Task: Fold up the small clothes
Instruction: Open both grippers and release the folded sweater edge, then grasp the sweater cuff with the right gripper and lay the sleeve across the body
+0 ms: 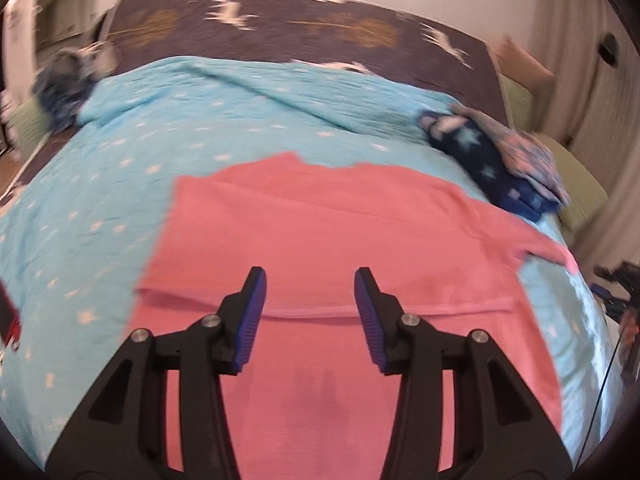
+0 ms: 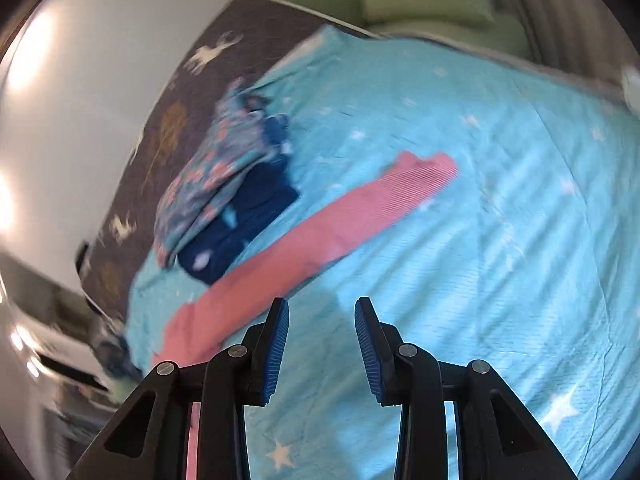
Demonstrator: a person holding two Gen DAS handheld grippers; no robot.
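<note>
Pink garment (image 1: 320,240) lay flat on blue star blanket (image 1: 100,200), directly under left gripper (image 1: 308,280), jaws open, empty. Right gripper (image 2: 322,312), also open w/ nothing held, had sleeve (image 2: 320,236) ahead-left, probably lying diagonally.

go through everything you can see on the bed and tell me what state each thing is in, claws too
Pink garment: spread flat on the blanket, bottom hem folded up.
Stack of folded clothes: piled beside the pink garment.
Turquoise star blanket: spread over the bed, wrinkled.
Left claw: open, empty, above the pink garment.
Right claw: open, empty.
</note>
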